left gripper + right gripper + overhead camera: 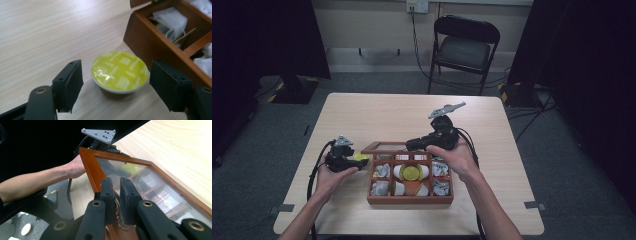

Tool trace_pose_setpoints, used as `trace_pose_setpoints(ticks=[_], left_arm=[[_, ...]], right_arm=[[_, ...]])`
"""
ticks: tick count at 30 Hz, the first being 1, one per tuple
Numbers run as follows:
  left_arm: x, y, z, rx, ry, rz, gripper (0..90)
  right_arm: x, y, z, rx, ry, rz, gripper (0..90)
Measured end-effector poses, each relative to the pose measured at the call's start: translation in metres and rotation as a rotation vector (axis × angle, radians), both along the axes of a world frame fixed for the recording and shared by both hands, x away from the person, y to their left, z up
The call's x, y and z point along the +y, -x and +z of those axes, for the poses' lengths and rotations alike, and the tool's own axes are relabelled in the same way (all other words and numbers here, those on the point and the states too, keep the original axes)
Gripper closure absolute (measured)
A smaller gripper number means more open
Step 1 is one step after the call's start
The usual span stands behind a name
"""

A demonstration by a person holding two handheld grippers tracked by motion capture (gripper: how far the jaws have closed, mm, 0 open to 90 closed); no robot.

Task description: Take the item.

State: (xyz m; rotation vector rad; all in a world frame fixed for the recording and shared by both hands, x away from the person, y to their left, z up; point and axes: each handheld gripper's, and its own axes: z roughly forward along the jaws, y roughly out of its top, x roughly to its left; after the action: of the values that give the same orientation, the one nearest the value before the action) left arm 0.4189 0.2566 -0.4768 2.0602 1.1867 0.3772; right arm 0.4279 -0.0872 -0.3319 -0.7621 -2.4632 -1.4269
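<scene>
Left gripper view: yellow foil-topped capsule (119,71) on table (37,32), between spread fingers (68,83), untouched.

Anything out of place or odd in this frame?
One yellow capsule sits on the bare table beside the wooden box, between the left gripper's open jaws. The right gripper holds the glass lid up.

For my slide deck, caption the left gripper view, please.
Open left claw straddles a yellow-lidded capsule on the table beside the wooden box.
</scene>
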Motion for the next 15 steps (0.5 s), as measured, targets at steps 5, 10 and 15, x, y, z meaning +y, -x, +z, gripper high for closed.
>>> trace_pose_setpoints(ticks=[5, 10, 15], left_arm=[[0.002, 0.0, 0.003, -0.012, 0.01, 0.011, 19.0], [0.005, 0.003, 0.009, -0.032, 0.008, 0.006, 17.3], [0.012, 0.011, 0.015, -0.036, -0.051, -0.008, 17.4]], right_arm=[[0.0, 0.0, 0.0, 0.002, -0.001, 0.002, 81.5], [0.0, -0.001, 0.0, 0.003, -0.002, 0.003, 81.5], [0.0, 0.0, 0.0, 0.001, -0.001, 0.001, 81.5]])
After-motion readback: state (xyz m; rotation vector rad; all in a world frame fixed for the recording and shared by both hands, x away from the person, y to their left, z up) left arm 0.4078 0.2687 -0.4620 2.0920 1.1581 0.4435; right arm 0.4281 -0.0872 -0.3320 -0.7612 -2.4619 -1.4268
